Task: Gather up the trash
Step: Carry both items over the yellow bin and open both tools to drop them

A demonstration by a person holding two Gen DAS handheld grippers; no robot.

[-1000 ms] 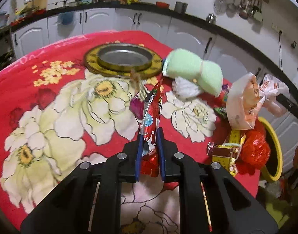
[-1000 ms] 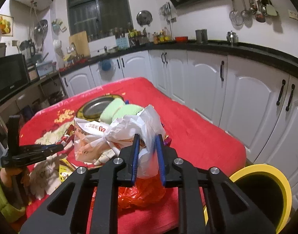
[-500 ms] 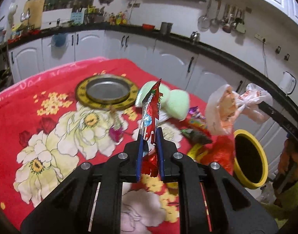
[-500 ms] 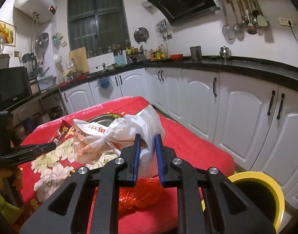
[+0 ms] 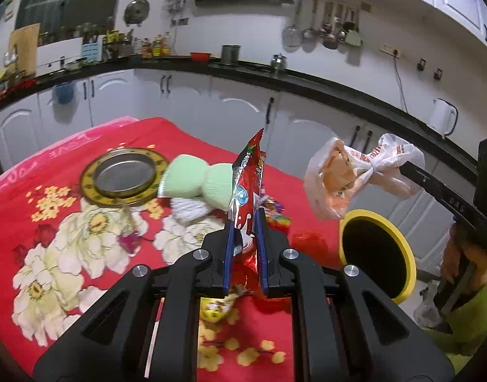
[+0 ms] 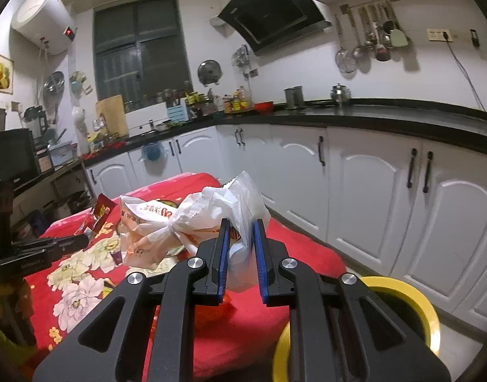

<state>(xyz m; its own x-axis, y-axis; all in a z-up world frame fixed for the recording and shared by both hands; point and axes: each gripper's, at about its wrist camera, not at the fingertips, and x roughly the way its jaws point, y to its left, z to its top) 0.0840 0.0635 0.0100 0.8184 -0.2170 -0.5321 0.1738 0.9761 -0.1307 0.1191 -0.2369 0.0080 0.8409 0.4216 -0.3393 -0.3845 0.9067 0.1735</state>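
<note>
Trash: red snack wrapper [image 5: 247, 187] pinched in left tool [image 5: 245, 222]; tied white plastic bag [image 6: 192, 219] clamped in right tool [image 6: 239, 227], near yellow-rimmed bin [image 6: 417, 302] beside bench [image 5: 68, 172].

Clearance around table edge and bin

Bin [image 5: 405, 254] mouth open and unblocked, standing off the table's near corner beside the red floral cloth [image 5: 68, 191]; white cabinet doors [image 6: 386, 210] close behind it. Above the mouth, tied white bag [image 5: 348, 178] hanging in the right gripper [image 6: 240, 242], filling much of the air there. Red snack wrapper [image 5: 248, 187] upright in the left gripper [image 5: 245, 235], blocking the line toward the green sponge [image 5: 195, 181] and white wad [image 5: 192, 208]. Loose wrappers [image 5: 275, 216] near the cloth edge. Open cloth left of the round metal tray [image 5: 87, 181].
</note>
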